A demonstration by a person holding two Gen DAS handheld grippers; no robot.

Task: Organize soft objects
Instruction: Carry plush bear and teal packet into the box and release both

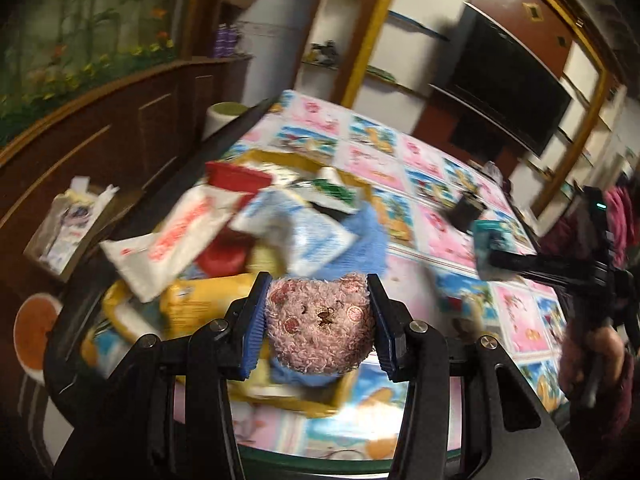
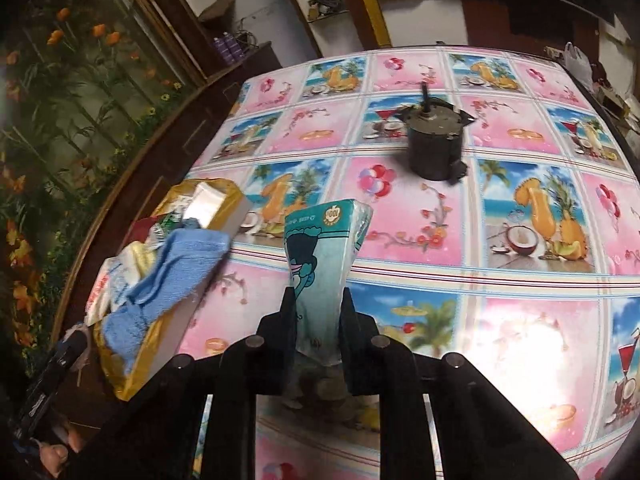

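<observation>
**Pink plush bear and teal tissue pack both gripped**

Pink plush bear head (image 1: pixel 320 322) sits clamped between the left gripper's (image 1: pixel 318 320) blue pads, above the cluttered yellow box (image 1: pixel 280 158). The right gripper (image 2: pixel 318 312) squeezes a teal tissue pack (image 2: pixel 324 252) over the patterned tablecloth (image 2: pixel 520 312), beside the box's blue towel (image 2: pixel 168 276).

Table (image 2: pixel 520 280) mostly bare on the right half and near edge, w/ plenty of room to pass. Dark motor-like cylinder (image 2: pixel 436 148) stands alone mid-table toward the far edge. Left edge is crowded: gold box (image 2: pixel 136 364) heaped w/ packets, blue towel (image 2: pixel 168 280) spilling over its rim. Beyond the left edge, a dark wood cabinet (image 2: pixel 192 120) stands close.
</observation>
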